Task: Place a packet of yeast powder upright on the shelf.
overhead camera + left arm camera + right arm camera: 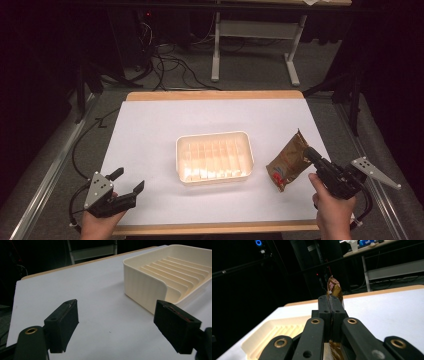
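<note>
High view, nearest edge first: my left gripper (131, 181) rests at the near-left corner of the white table sheet (150, 135), jaws spread wide, nothing between them. Left gripper view agrees: both black pads (62, 325) stand well apart over bare sheet, with the corner of the cream tray (147, 287) just beyond the right-hand pad.

My right gripper (308, 153) sits at the near-right side, held in my right hand (332, 212). Its jaws are clenched on a brown snack packet (287, 161). Right gripper view shows the two jaws pressed flat together with the packet (334, 288) pinched between them; its crimped top edge sticks up past the fingertips, and more brown foil shows below, between the linkage arms.

The packet hangs tilted to the right of the tray (214, 158), near it but apart. Whether its lower end touches the sheet, I cannot tell.

Mid-table: the tray is ribbed inside, nothing in it.

Farther off: a wooden table edge (215, 95), then grey floor with cables (170, 65) and a white frame leg (216, 50).
</note>
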Demonstrator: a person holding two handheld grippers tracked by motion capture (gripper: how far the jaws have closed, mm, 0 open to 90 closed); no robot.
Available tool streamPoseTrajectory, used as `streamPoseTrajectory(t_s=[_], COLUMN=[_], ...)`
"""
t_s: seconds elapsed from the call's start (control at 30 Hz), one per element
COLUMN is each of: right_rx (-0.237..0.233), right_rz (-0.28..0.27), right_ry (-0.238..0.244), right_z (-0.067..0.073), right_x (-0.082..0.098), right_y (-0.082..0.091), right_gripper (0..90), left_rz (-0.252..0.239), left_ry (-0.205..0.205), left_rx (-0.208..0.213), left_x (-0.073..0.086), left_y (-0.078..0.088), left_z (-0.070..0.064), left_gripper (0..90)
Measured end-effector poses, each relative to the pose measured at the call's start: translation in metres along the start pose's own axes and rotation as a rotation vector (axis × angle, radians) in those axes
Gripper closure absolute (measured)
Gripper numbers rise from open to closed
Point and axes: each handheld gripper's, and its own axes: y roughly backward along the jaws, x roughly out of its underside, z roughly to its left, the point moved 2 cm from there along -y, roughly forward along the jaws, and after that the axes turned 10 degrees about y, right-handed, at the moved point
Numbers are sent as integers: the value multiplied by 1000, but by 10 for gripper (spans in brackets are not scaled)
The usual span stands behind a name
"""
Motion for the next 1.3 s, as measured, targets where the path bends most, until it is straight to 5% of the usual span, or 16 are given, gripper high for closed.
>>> streamPoseTrajectory(t_s=[0.83,1.3], right_rx=[-52,-64], right_rz=[-112,-82], right_ry=[62,54], right_z=[53,76], right_x=[-66,-62], right_y=[-30,-64], right_gripper=[900,900], left_rz=[-19,-11], left_ry=[-17,-23], left_rx=[-2,14], left_x=[-2,-2], left_y=[11,8], left_z=[6,3], left_gripper=[207,207])
